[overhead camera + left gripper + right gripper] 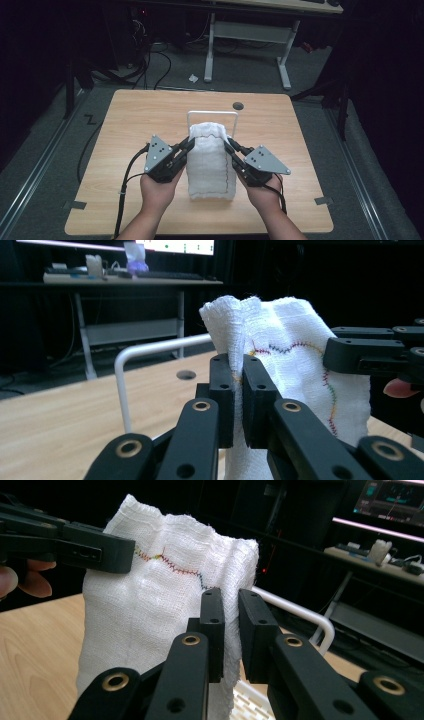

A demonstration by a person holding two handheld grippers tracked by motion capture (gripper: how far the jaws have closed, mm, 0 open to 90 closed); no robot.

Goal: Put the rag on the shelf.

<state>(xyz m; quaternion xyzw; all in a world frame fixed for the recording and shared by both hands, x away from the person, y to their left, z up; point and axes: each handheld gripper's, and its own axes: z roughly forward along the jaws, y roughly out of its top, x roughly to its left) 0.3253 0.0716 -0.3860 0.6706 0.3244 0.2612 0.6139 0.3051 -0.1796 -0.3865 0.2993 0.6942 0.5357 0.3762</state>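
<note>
A white gauze towel with a multicoloured stitched hem hangs between both grippers above the wooden table. My left gripper is shut on its upper left edge, and the right gripper is shut on its upper right edge. In the left gripper view the jaws pinch the towel at the hem, with the left gripper closed on cloth. The right gripper view has the towel clamped between the jaws of the right gripper. A white wire rack stands just behind the towel.
The rack's rail rises from the table beyond the cloth, and its white base lies under the towel. A round hole sits near the table's far edge. A desk stands on the floor behind the table.
</note>
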